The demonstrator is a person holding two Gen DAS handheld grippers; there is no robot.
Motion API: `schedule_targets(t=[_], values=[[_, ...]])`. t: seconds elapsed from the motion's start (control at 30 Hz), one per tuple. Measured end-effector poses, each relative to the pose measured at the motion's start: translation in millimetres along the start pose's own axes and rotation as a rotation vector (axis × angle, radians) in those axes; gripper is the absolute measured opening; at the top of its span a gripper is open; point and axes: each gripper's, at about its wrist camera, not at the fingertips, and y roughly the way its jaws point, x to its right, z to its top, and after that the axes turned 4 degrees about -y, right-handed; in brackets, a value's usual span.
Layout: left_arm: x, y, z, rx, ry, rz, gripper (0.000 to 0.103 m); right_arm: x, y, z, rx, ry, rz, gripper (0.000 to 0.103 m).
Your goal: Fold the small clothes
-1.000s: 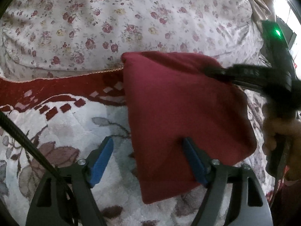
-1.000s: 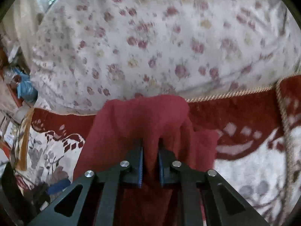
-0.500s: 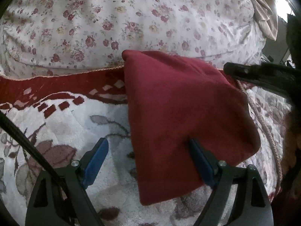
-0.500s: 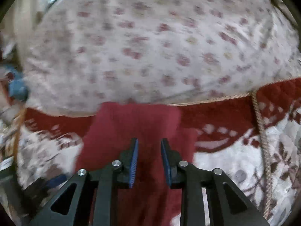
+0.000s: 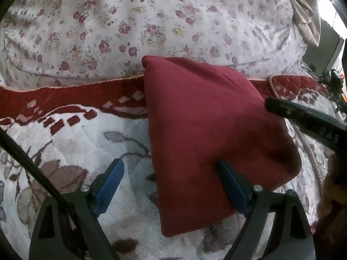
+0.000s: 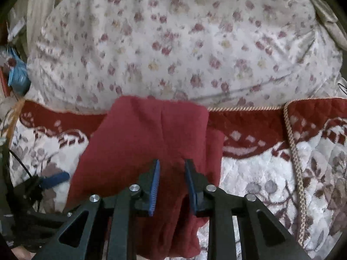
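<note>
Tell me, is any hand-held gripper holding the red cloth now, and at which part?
Nothing is held. The right hand-held gripper is opening above the folded red cloth, pads apart. The left hand-held gripper stands wide open.

We count one dark red garment, folded. Under it we see one patterned bedspread with a red border, and behind it one floral pillow. We count two grippers: the left gripper and the right gripper.
</note>
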Motion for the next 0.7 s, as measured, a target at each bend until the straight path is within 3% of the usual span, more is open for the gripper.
schedule_targets(t=[0.13,0.27,0.33,0.4,0.47,0.6,0.7], values=[[-2,1,1,-0.006,-0.006,-0.019,0.09,15,35,-12,-0.106,0.025,-0.022,0.033],[-3,2,2,-0.005,-0.017,-0.023,0.091,24,28,-17,-0.067,0.078,0.025,0.042],[-4,2,2,-0.005,-0.025,-0.034,0.091,30,24,-17,-0.061,0.116,0.046,0.051],[-5,0,3,-0.001,-0.035,-0.055,0.091,39,19,-17,-0.041,0.169,0.08,0.072],[-7,-1,5,-0.001,-0.047,-0.065,0.091,48,16,-16,-0.019,0.227,0.111,0.084],[-10,-1,8,0.003,-0.071,-0.071,0.093,66,31,-17,-0.028,0.301,0.185,0.094],[-10,1,10,0.001,-0.071,-0.066,0.094,72,52,-22,-0.09,0.336,0.262,0.094]])
